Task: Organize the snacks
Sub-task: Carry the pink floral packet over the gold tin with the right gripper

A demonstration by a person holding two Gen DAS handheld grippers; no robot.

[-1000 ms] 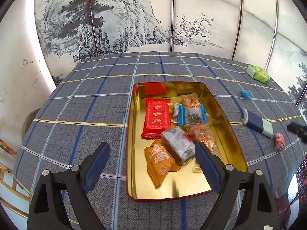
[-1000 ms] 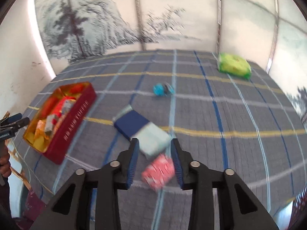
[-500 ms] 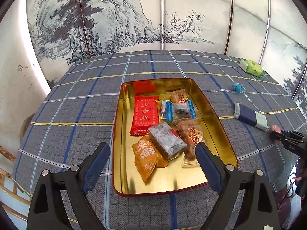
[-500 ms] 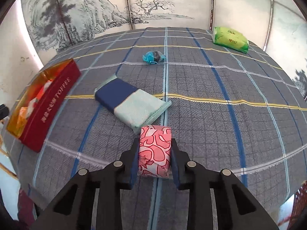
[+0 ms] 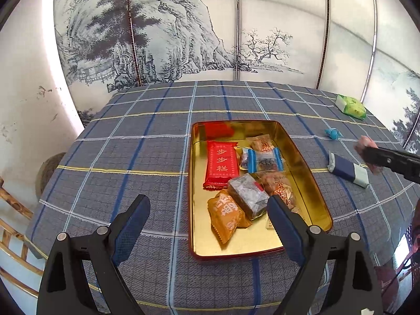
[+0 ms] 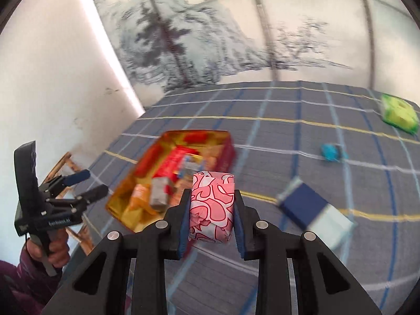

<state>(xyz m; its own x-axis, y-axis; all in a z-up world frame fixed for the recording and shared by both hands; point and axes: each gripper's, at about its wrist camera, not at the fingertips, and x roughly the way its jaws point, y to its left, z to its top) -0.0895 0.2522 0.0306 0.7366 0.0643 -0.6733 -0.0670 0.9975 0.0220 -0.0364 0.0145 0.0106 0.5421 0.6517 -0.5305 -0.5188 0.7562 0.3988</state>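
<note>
A pink heart-patterned snack (image 6: 212, 207) sits clamped between the pads of my right gripper (image 6: 211, 210), which is shut on it and lifted off the cloth. Ahead to its left lies the gold tin tray (image 6: 119, 202) with red outer walls. In the left wrist view the same tray (image 5: 312, 183) holds several wrapped snacks, among them a red bar (image 5: 220, 162) and an orange packet (image 5: 225, 215). My left gripper (image 5: 207, 218) hovers open over the tray's near left corner, nothing between its fingers. The right gripper (image 5: 367, 152) enters from the right with the pink snack.
On the plaid tablecloth to the right of the tray lie a navy and pale blue packet (image 6: 312, 210), a small blue candy (image 6: 332, 152) and a green packet (image 6: 399, 114). A painted folding screen stands behind the table. A bamboo chair (image 5: 13, 225) is at the left edge.
My right gripper closed on the pink snack, lifted it off the cloth and swung left toward the tray. The left gripper drifted slightly and stayed open.
</note>
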